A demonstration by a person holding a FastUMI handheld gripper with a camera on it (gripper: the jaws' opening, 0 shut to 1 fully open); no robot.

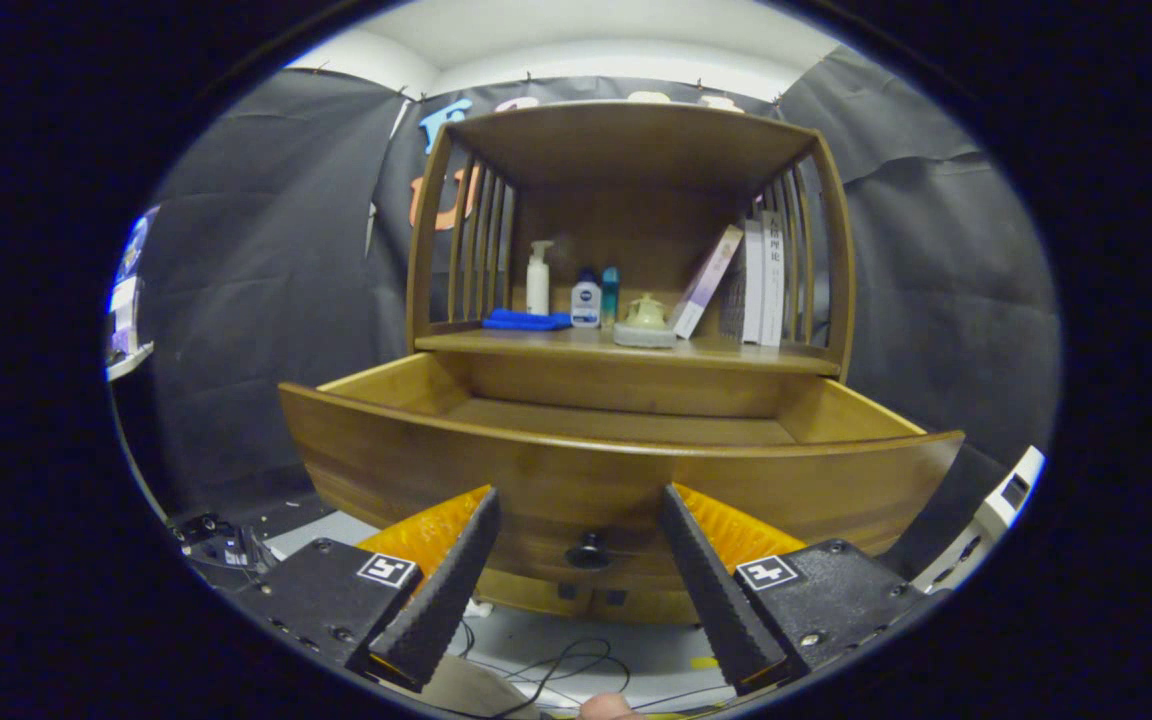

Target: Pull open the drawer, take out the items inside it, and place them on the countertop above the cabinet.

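We see the tool (581,500) held wide open, its two fingers (451,575) spread apart and gripping nothing. Between the fingertips, just ahead of them, sits the dark round knob (588,550) on the drawer front; neither finger touches it. The drawer (626,480) is pulled well out of the wooden cabinet (831,250), and what we can see of its floor is bare; the near part is hidden behind the front panel. Above the drawer runs the table (736,352), the cabinet's top shelf surface. On it we find a folded blue cloth (526,320), a white pump bottle (538,278), a small white-and-blue bottle (586,300), a teal bottle (611,292), a pale lidded pot (646,318) and several leaning books (751,280). Cables (556,665) lie on the floor below the fingers.
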